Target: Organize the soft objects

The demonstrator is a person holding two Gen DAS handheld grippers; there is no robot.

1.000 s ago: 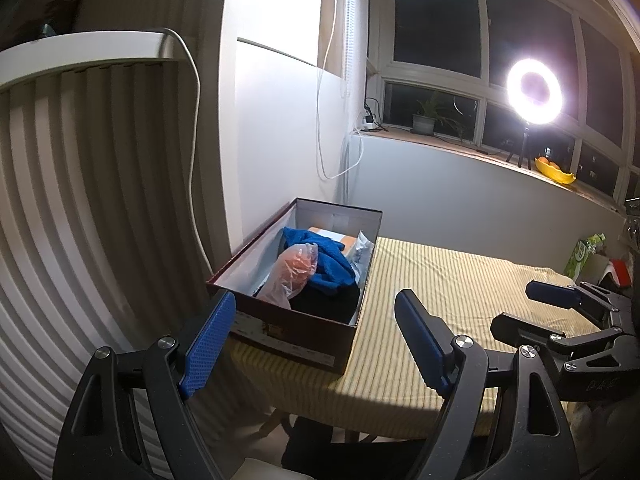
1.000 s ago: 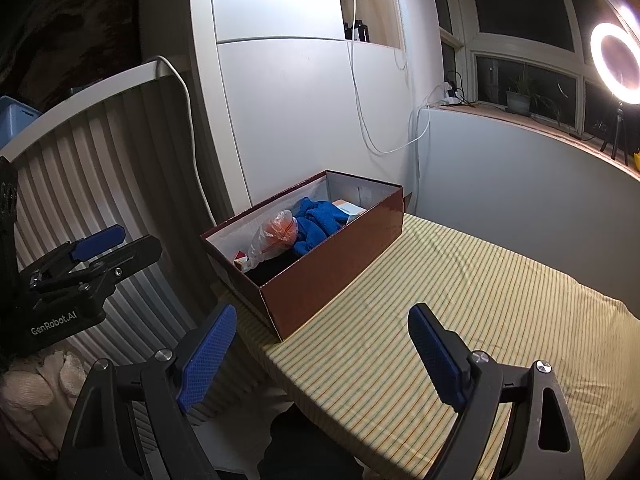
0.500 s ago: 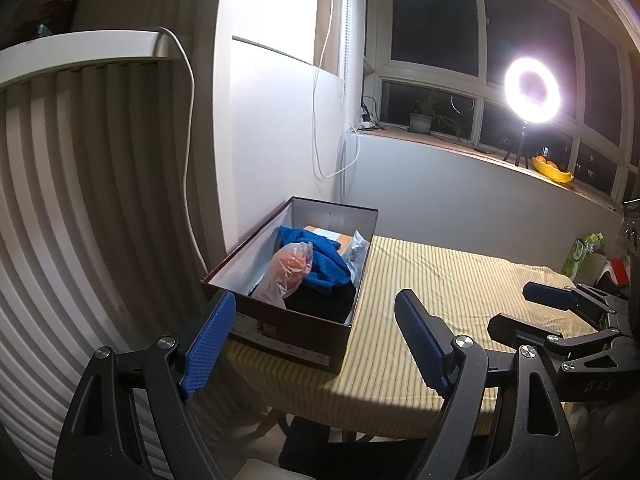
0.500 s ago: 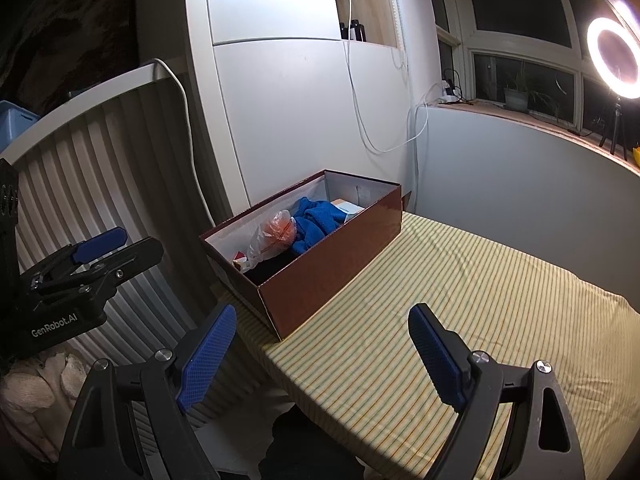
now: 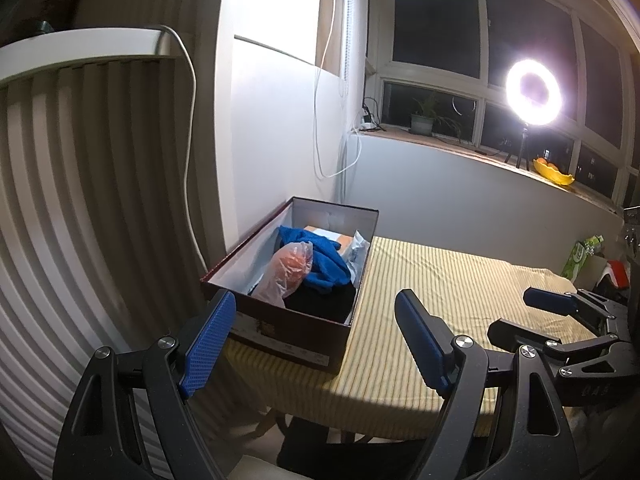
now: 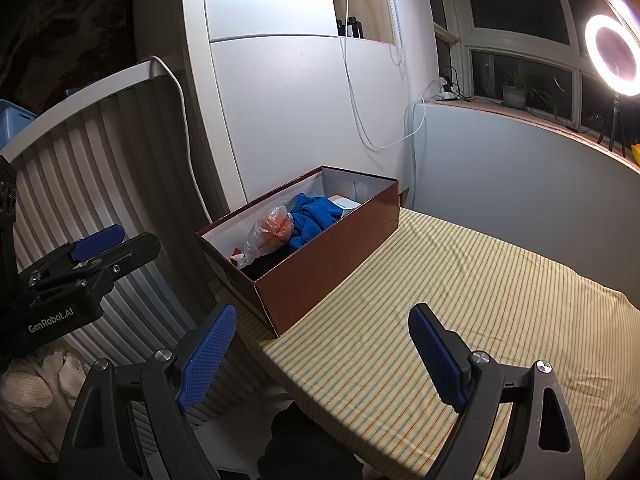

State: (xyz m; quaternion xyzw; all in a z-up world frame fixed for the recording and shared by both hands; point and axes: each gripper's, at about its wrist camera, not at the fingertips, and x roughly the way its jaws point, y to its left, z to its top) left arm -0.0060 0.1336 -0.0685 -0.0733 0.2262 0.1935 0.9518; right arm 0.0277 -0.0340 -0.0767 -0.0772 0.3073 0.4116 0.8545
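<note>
A dark red shoebox (image 5: 292, 336) (image 6: 332, 256) stands at the table's left corner. It holds a blue cloth (image 5: 320, 256) (image 6: 312, 216), a clear bag with something orange inside (image 5: 290, 268) (image 6: 272, 230), a black cloth (image 5: 324, 300) and some flat packets. My left gripper (image 5: 316, 340) is open and empty, held off the table's front edge, short of the box. My right gripper (image 6: 324, 352) is open and empty over the front edge, to the right of the box. Each gripper shows in the other's view: the right one (image 5: 560, 320), the left one (image 6: 88, 256).
The table wears a yellow striped cloth (image 5: 440, 288) (image 6: 480, 300). A white cupboard (image 6: 280, 80) and a ribbed white panel (image 5: 80, 200) stand left of the box. A ring light (image 5: 534, 92) and a plant (image 5: 424, 120) are on the windowsill. Green and red packs (image 5: 580, 256) lie far right.
Both grippers have drifted slightly; the box sits a little further left and lower in each view. Both stay open and empty.
</note>
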